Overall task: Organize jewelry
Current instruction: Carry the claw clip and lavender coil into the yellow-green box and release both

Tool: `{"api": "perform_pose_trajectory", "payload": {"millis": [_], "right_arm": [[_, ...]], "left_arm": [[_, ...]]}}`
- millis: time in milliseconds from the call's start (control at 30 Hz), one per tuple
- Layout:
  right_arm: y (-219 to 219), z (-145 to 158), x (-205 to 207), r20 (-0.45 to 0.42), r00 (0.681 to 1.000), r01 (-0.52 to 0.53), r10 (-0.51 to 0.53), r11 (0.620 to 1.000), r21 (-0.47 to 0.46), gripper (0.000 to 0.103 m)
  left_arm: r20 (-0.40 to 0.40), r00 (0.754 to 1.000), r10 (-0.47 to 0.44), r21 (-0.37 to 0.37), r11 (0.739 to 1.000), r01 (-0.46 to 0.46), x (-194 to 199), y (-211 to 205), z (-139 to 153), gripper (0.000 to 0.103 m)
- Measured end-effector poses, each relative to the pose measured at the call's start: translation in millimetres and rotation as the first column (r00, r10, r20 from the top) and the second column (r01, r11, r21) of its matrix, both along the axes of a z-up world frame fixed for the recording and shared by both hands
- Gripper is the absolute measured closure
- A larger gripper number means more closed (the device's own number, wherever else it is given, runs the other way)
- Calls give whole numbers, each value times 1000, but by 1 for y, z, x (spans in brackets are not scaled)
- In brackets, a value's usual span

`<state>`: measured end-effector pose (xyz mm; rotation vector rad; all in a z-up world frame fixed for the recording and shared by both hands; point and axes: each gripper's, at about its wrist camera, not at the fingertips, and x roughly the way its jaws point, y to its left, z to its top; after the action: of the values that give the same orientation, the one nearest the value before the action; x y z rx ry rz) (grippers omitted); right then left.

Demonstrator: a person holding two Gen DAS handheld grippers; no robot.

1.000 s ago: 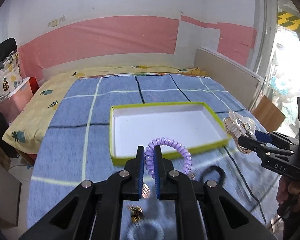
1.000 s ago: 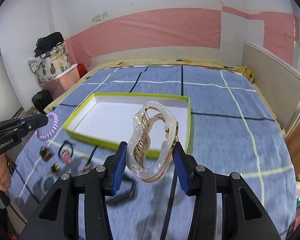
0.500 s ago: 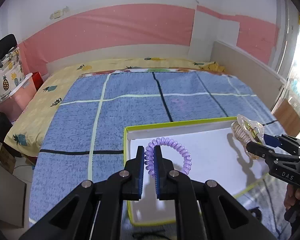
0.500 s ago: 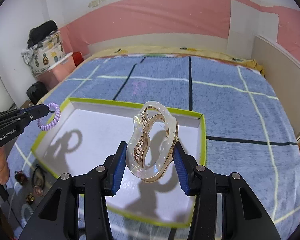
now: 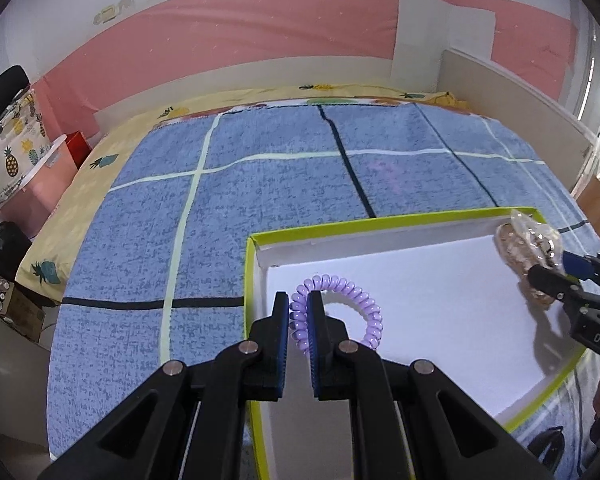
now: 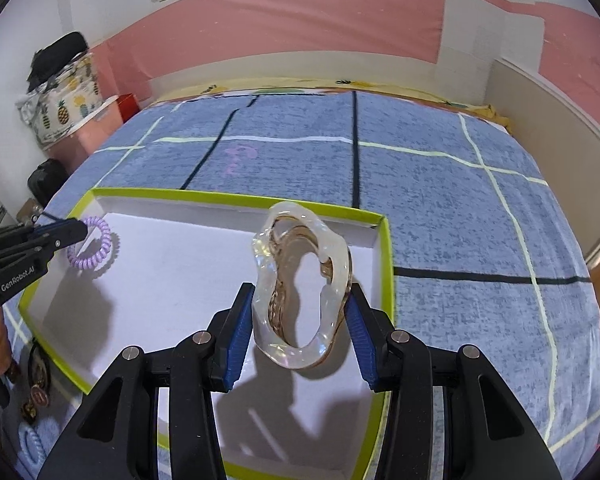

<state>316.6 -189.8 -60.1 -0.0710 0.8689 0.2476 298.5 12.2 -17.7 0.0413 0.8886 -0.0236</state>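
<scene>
Placement is the step in hand, judging by how both tools hang over the open box with their loads.

From the left wrist camera, the left gripper point(image 5: 299, 320) is clenched on a purple coil hair tie point(image 5: 342, 304), pinching one side of the ring so the rest loops out to the right above the white floor of the tray point(image 5: 420, 304) near its far left corner. At the right edge the right gripper point(image 5: 556, 276) shows with a clear hair claw point(image 5: 528, 252) over the tray's far right part. To do this well, I would bring the coil low before opening — it looks springy and light, so a drop from height could bounce it toward the green rim point(image 5: 249, 280).

From the right wrist camera, the right gripper point(image 6: 300, 320) grasps the claw point(image 6: 300, 284) across its width, blue pads point(image 6: 240, 332) pressing both sides; the claw stands upright, glassy and wavy with an amber-gold inner layer and teeth. It hangs above the tray's right half, its shadow falling on the white floor below. Here too, lower first, then ease the jaws apart, keeping clear of the near wall. The coil point(image 6: 94, 244) sits at the left, held over the far left corner, well apart from the claw — so neither release should disturb the other. More small pieces point(image 6: 36, 396) lie on the blue blanket point(image 6: 460, 208) outside the tray's left side, not yet sorted.
</scene>
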Motion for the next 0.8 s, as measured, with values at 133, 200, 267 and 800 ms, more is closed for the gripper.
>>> {"api": "perform_pose_trajectory", "payload": {"millis": [133, 200, 267, 800], "right_arm": [[-2, 3, -1, 4, 1000, -4, 4, 1000, 16, 57], [-1, 5, -3, 14, 1000, -9, 8, 1000, 15, 55], [-1, 8, -6, 24, 1000, -14, 13, 1000, 19, 50], [-2, 39, -61, 106, 994, -41, 35, 997, 60, 46]], "left_arm": [[-11, 1000, 3, 10, 1000, -3, 2, 0, -5, 93], [-9, 1000, 2, 13, 1000, -2, 3, -1, -6, 93], [-9, 1000, 0, 16, 1000, 0, 3, -1, -6, 92], [66, 998, -10, -38, 999, 13, -42, 6, 25, 75]]}}
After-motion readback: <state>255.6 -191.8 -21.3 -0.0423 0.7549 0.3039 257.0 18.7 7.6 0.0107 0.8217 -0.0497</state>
